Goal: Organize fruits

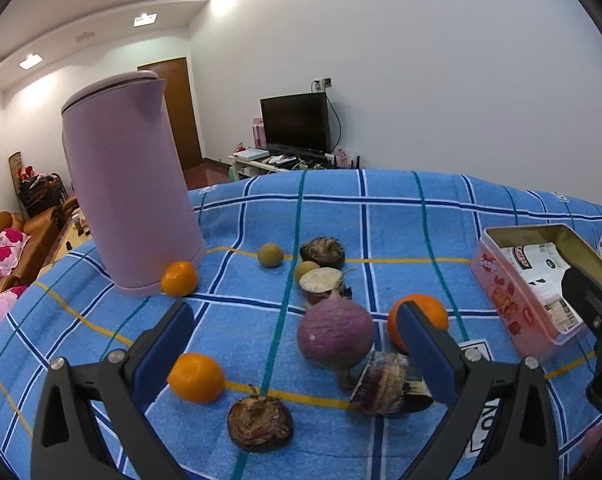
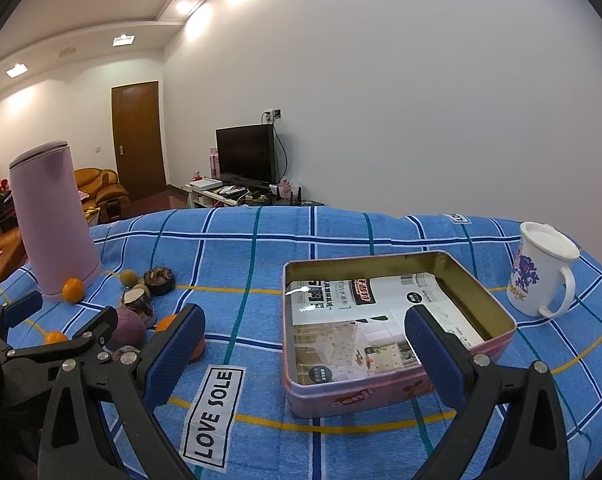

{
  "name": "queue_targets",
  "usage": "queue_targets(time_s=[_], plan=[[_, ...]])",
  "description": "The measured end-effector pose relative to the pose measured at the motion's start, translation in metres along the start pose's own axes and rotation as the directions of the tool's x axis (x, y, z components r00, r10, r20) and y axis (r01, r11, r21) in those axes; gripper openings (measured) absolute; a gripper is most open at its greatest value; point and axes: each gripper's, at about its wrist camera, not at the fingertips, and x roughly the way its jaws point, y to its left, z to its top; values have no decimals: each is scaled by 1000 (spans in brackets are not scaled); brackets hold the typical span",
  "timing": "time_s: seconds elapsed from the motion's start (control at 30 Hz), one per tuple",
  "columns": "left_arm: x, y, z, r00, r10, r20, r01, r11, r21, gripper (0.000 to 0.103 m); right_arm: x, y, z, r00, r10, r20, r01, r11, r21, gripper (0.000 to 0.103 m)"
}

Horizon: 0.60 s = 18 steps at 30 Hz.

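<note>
In the left wrist view, fruits lie scattered on the blue checked cloth: an orange (image 1: 196, 377) by the left finger, a larger orange (image 1: 425, 314) behind the right finger, a third orange (image 1: 179, 278) against the kettle, a purple round fruit (image 1: 335, 332), two small brown-green fruits (image 1: 270, 255), and several dark cut halves (image 1: 259, 422). My left gripper (image 1: 297, 356) is open and empty above them. The pink tin box (image 2: 397, 320), lined with printed paper, sits in the right wrist view. My right gripper (image 2: 305, 348) is open and empty before it.
A tall lilac kettle (image 1: 129, 188) stands at the back left of the table. A white mug (image 2: 541, 276) with a blue print stands right of the tin. The cloth carries a "LOVE SOLE" label (image 2: 213, 416). A TV and sofa are behind the table.
</note>
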Motion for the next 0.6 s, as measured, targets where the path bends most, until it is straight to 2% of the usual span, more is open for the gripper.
queue_targets(time_s=[0.6], plan=[[0, 2, -1, 1000, 2, -1, -2, 1000, 3, 103, 0, 3, -1, 1000, 10, 0, -10, 1000, -16, 101]])
